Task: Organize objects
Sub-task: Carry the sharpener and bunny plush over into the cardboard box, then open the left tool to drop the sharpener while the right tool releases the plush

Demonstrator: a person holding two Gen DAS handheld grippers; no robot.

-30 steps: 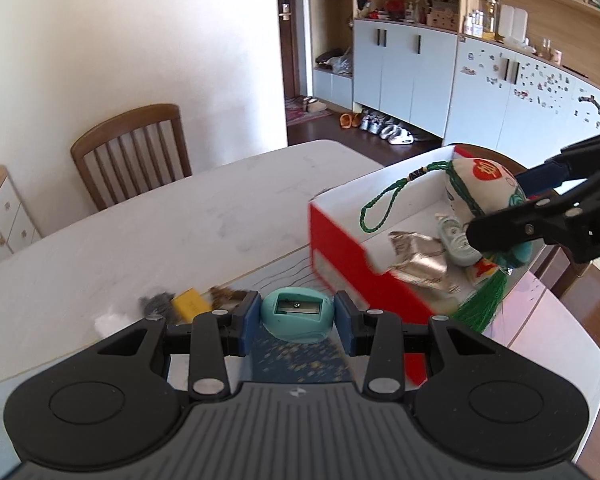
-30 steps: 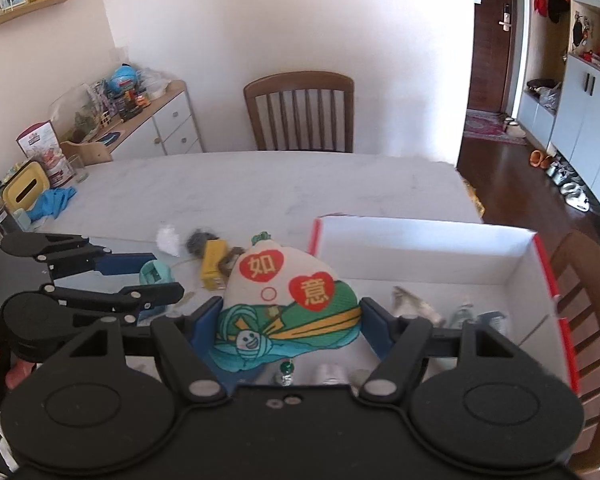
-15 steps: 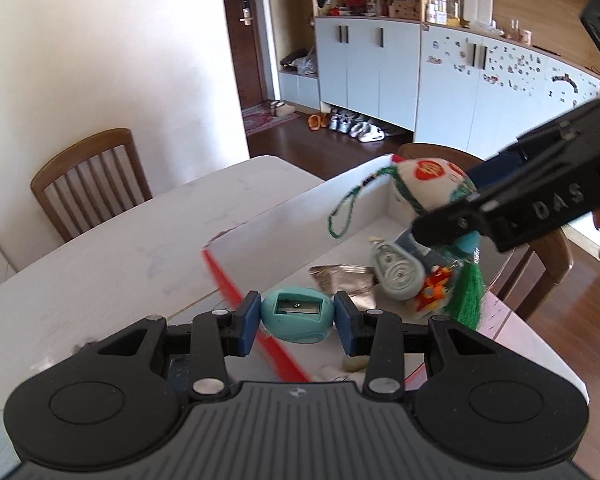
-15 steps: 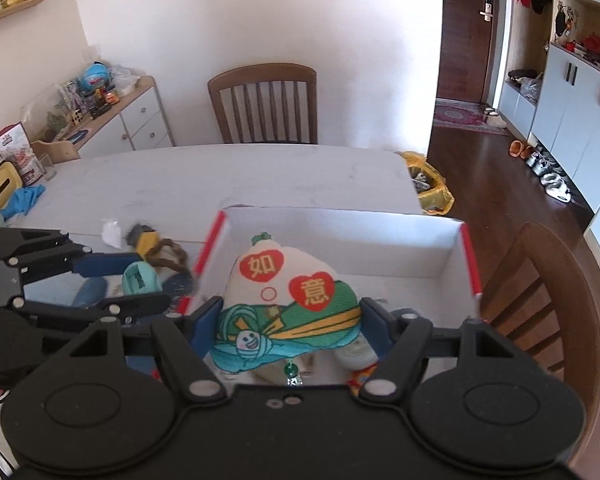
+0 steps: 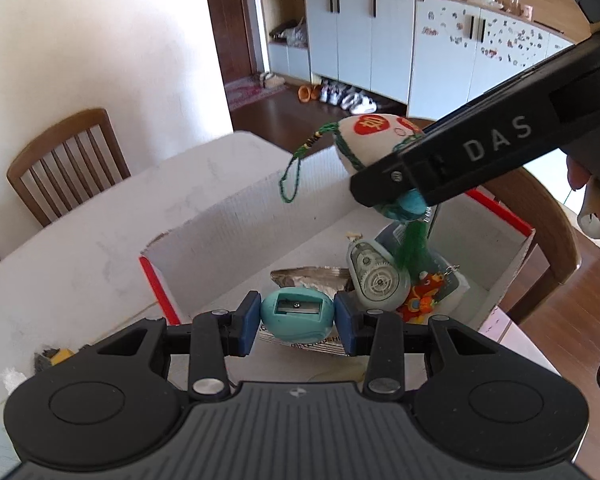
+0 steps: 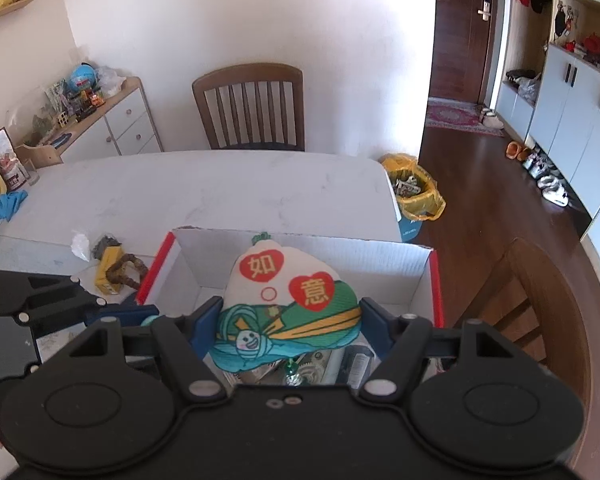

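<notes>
My left gripper (image 5: 297,320) is shut on a teal pencil sharpener (image 5: 297,314), held above the near side of a white cardboard box with red edges (image 5: 260,204). My right gripper (image 6: 290,326) is shut on a plush sachet (image 6: 288,304) with red hearts, a green cord and a tassel; it hangs over the box (image 6: 300,250). In the left wrist view the sachet (image 5: 374,140) and the right gripper's arm cross the upper right. Inside the box lie a correction tape (image 5: 374,276), a silvery wrapper (image 5: 312,276) and a red trinket (image 5: 422,300).
On the white table (image 6: 204,188) left of the box lie a yellow item with a brown loop (image 6: 114,270) and a white scrap (image 6: 80,242). Wooden chairs stand at the far side (image 6: 250,106) and at the right (image 6: 536,300). A yellow bag (image 6: 414,192) sits on the floor.
Both grippers have moved toward and over the box, each keeping its object. The box now fills more of both views, and the loose items on the table have slid off to the left.
</notes>
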